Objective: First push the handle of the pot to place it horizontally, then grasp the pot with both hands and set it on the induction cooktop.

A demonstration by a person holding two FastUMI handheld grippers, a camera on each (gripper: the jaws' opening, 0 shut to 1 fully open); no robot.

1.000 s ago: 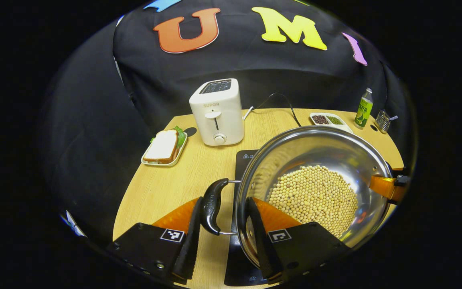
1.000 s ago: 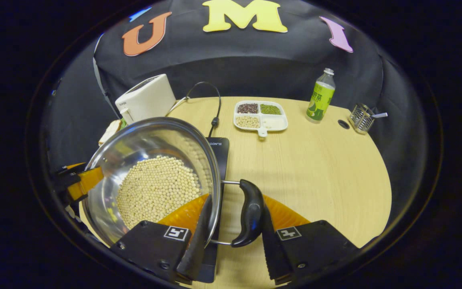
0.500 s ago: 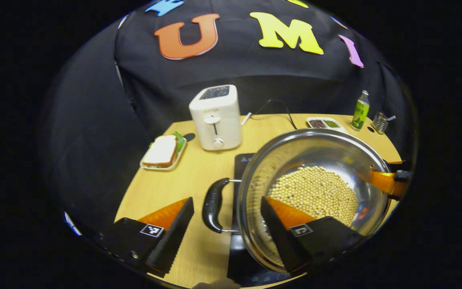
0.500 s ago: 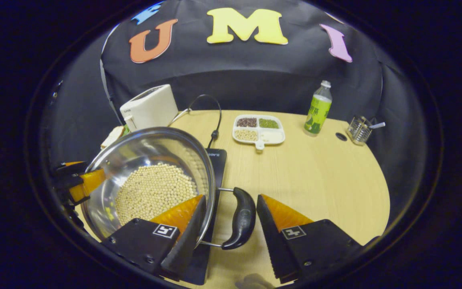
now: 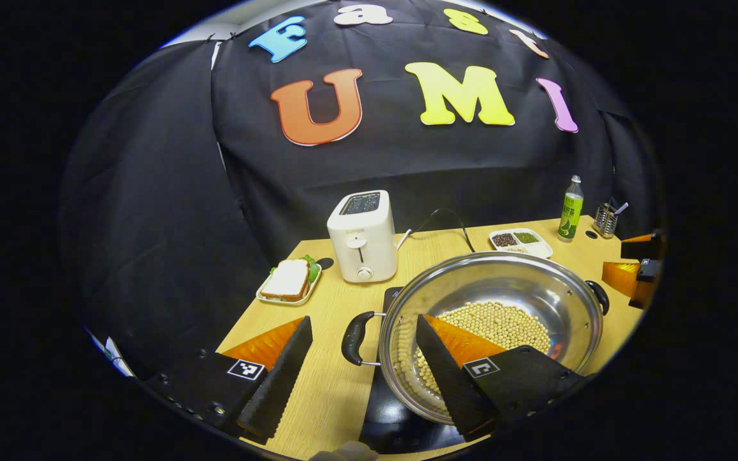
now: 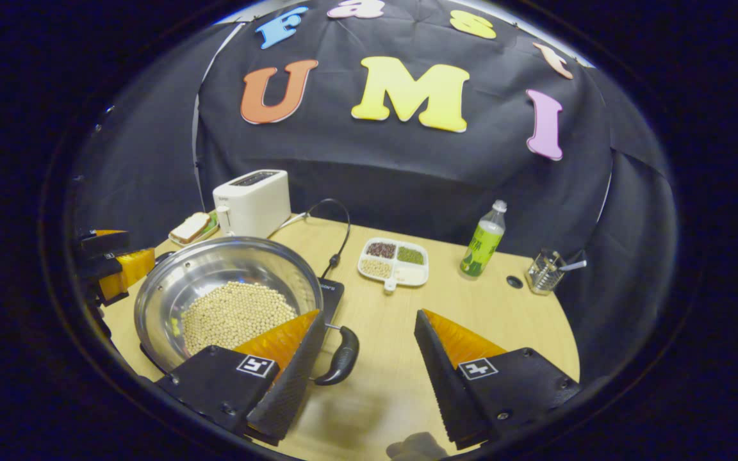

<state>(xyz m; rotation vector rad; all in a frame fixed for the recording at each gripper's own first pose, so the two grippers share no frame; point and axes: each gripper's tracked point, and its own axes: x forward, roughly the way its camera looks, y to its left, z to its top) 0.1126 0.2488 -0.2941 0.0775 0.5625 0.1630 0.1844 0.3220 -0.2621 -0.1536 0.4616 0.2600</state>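
Note:
The steel pot (image 5: 523, 278) with pale beans (image 5: 494, 320) sits on the black induction cooktop (image 5: 389, 294). Its two black handles (image 5: 353, 338) stick out sideways, level. My left gripper (image 5: 363, 320) is open, drawn back above the near handle, touching nothing. In the right gripper view the pot (image 6: 215, 256) lies at the left on the cooktop (image 6: 332, 291). My right gripper (image 6: 369, 315) hangs open above and behind the pot's other handle (image 6: 341, 355). Each gripper also appears across the pot from the other: the right gripper (image 5: 631, 264), the left gripper (image 6: 113, 256).
At the back left stand a white toaster (image 5: 362, 235) and a sandwich on a plate (image 5: 289, 282). A divided dish of grains (image 6: 394, 261), a green bottle (image 6: 483, 240) and a wire holder (image 6: 545, 272) stand at the back right. The cooktop's cable (image 6: 338, 224) runs toward the wall.
A second ago both grippers were shut on the pot's handles. They have since opened, let go, and risen and drawn back. The pot now rests lower, on the cooktop.

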